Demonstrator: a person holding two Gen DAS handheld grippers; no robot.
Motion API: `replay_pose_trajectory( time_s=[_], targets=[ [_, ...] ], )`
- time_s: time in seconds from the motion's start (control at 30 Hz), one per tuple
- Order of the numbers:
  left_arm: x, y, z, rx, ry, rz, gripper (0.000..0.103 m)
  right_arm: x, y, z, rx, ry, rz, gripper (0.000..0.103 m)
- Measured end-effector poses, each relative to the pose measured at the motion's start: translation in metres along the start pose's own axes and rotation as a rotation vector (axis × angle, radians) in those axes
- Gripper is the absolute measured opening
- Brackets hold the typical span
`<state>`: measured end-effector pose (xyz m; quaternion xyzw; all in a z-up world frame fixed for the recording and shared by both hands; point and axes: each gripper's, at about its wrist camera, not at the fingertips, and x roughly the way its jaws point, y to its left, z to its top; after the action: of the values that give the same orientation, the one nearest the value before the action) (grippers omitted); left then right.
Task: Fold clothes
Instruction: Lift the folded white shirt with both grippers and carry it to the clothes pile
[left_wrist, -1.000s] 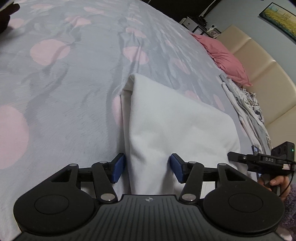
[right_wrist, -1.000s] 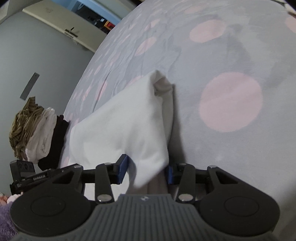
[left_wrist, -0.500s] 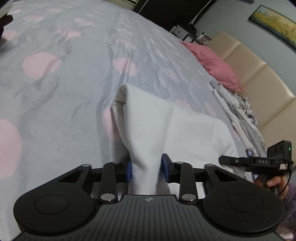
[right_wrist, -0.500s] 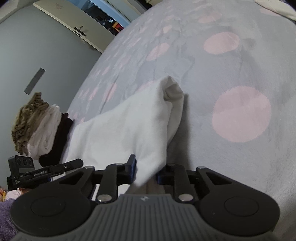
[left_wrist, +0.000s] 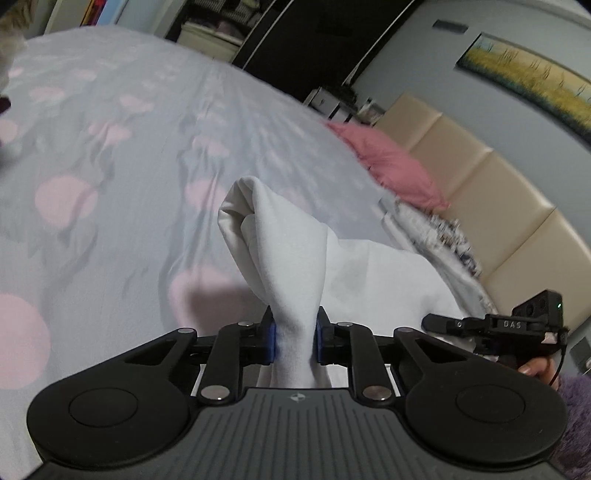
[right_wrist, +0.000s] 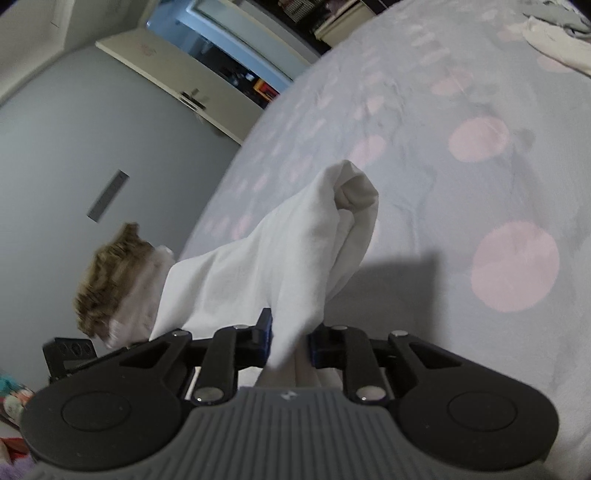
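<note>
While the left gripper (left_wrist: 294, 341) is pinching a bunched corner of the white garment (left_wrist: 284, 251), jaws nearly closed on the cloth, the fabric is hanging raised over the spotted bedspread (left_wrist: 110, 184); pink pillow (left_wrist: 388, 162) far right. Right view: right gripper (right_wrist: 289, 341) is clamping the garment's other corner (right_wrist: 295, 258), jaws narrowed onto it, clothes pile (right_wrist: 114, 280) sitting left.

Soft matt white cloth garment (left_wrist: 291, 258) over a smooth printed bedsheet (left_wrist: 110, 206); glossy padded cream headboard (left_wrist: 491, 192) behind
</note>
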<state>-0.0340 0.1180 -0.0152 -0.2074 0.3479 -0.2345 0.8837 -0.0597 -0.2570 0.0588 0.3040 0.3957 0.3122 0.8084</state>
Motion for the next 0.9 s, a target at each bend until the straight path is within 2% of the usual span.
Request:
replay_pose_trajectory(
  time_s=[0.37,0.57,0.7,0.8,0.9],
  targets=[
    [-0.084,-0.034,0.067,0.113,-0.079,0.032,0.016,-0.016,0.077,0.028,-0.036,-0.029,0.134,0.021],
    [-0.143,-0.047,0.097,0.146,-0.165,0.075,0.016,-0.015,0.135,0.058,-0.071,-0.024,0.238,0.021],
    [-0.186,-0.05,0.116,0.158,-0.228,0.138,0.016,-0.004,0.178,0.08,-0.09,0.006,0.297,0.021],
    [-0.22,-0.051,0.134,0.184,-0.264,0.209,0.016,0.018,0.212,0.096,-0.073,0.05,0.345,0.021],
    [-0.243,-0.036,0.153,0.164,-0.292,0.28,0.016,0.047,0.249,0.108,-0.065,0.085,0.391,0.021]
  ],
)
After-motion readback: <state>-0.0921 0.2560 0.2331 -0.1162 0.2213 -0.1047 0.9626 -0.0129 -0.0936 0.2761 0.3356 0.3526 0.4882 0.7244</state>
